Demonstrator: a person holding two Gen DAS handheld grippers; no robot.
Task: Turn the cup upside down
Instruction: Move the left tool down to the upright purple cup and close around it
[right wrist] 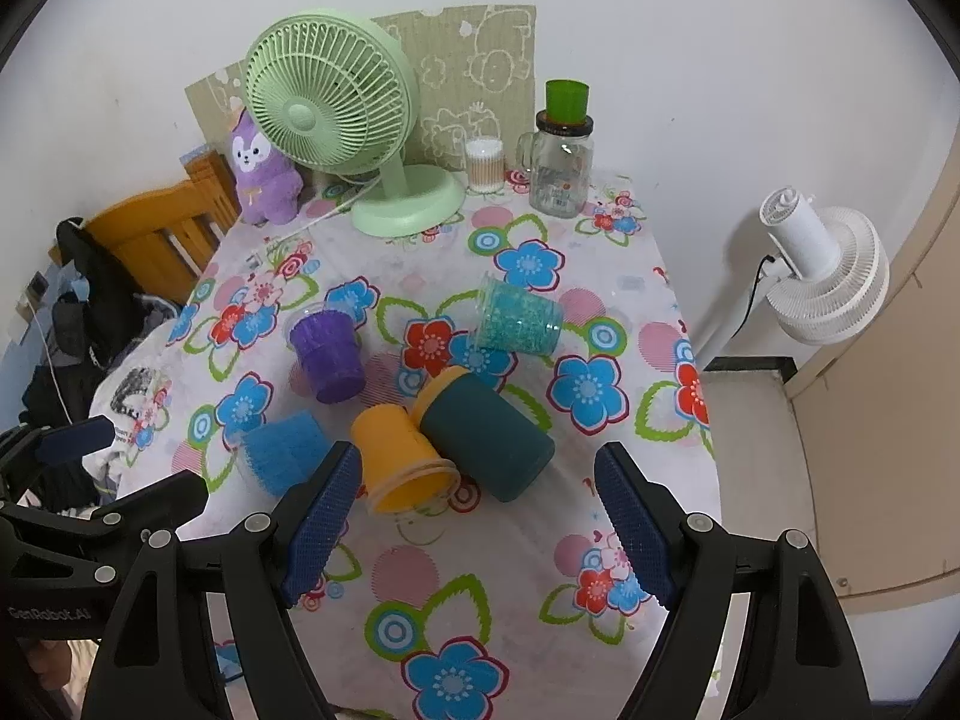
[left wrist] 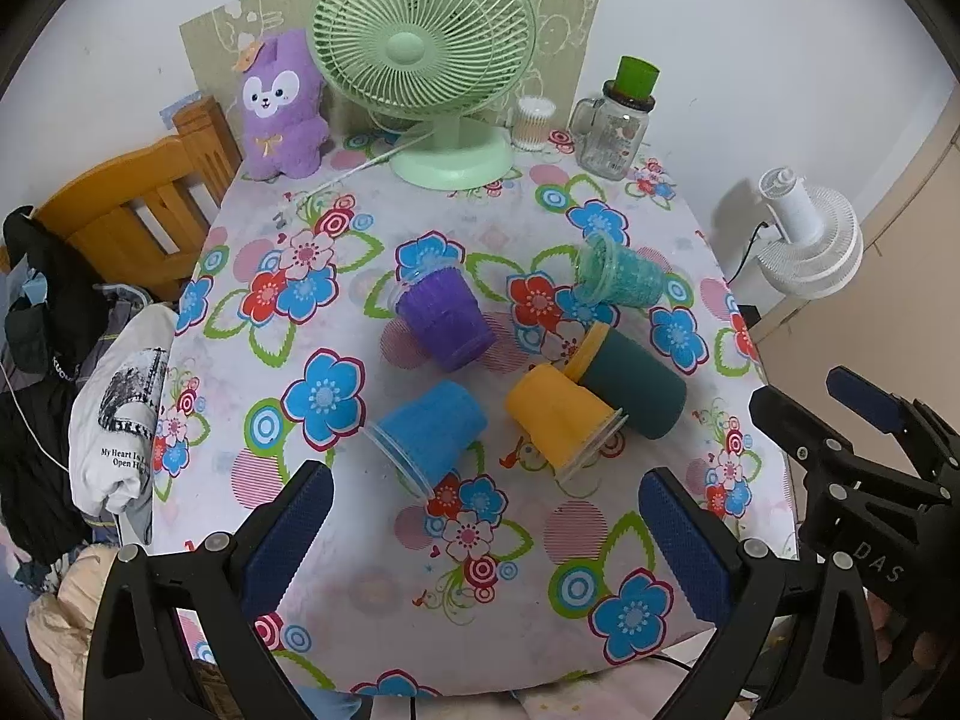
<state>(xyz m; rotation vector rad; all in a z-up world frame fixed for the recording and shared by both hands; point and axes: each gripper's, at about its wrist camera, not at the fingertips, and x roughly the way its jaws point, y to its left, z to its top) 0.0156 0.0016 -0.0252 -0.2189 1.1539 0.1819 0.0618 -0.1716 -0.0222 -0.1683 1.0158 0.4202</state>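
Several cups lie on their sides on the flowered tablecloth (left wrist: 336,300): a purple cup (left wrist: 444,321) (right wrist: 329,356), a blue cup (left wrist: 429,432) (right wrist: 282,450), a yellow cup (left wrist: 555,414) (right wrist: 399,459), a dark green cup with a yellow rim (left wrist: 630,387) (right wrist: 486,435) and a teal cup (left wrist: 621,270) (right wrist: 519,318). My left gripper (left wrist: 486,510) is open above the table's near edge, just short of the blue and yellow cups. My right gripper (right wrist: 480,498) is open, its left finger beside the yellow cup. Both are empty.
At the back stand a green desk fan (left wrist: 432,60) (right wrist: 342,114), a purple plush toy (left wrist: 282,108), a cotton swab jar (right wrist: 485,164) and a glass jar with a green cup on top (left wrist: 612,120) (right wrist: 561,168). A wooden chair (left wrist: 132,216) with clothes stands left; a white fan (right wrist: 828,276) right.
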